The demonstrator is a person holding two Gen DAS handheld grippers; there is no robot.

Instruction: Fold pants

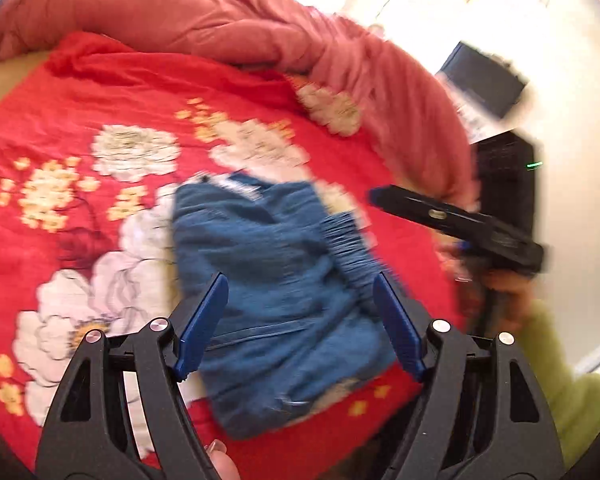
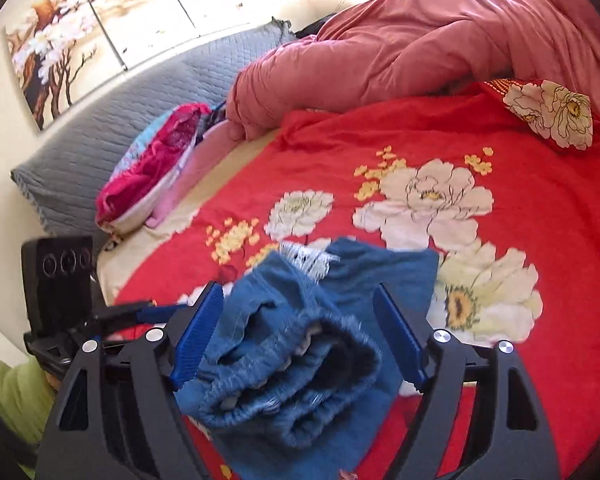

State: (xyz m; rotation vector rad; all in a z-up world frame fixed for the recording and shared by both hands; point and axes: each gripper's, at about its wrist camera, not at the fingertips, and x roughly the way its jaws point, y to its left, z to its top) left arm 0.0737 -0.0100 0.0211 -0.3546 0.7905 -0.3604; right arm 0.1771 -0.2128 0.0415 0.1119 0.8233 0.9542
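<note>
Blue denim pants (image 1: 276, 280), folded into a compact rectangle, lie on the red flowered bedspread (image 1: 80, 92). My left gripper (image 1: 298, 284) hovers just above them, open, with its blue pads on either side of the fold and not pressing it. In the right wrist view the elastic waistband end of the pants (image 2: 292, 364) bunches between the wide blue pads of my right gripper (image 2: 298, 292), which is open; the right pad stands clear of the cloth. Seen side on, the right gripper (image 1: 384, 200) reaches in from the right of the pants. The left gripper (image 2: 150, 306) shows at the left.
A bulky pink quilt (image 2: 400, 40) is heaped along the far side of the bed. A pile of pink and magenta clothes (image 2: 156, 168) leans against a grey quilted headboard (image 2: 140, 96). A black device (image 1: 504, 184) stands beside the bed. A green sleeve (image 1: 572, 392) is at the lower right.
</note>
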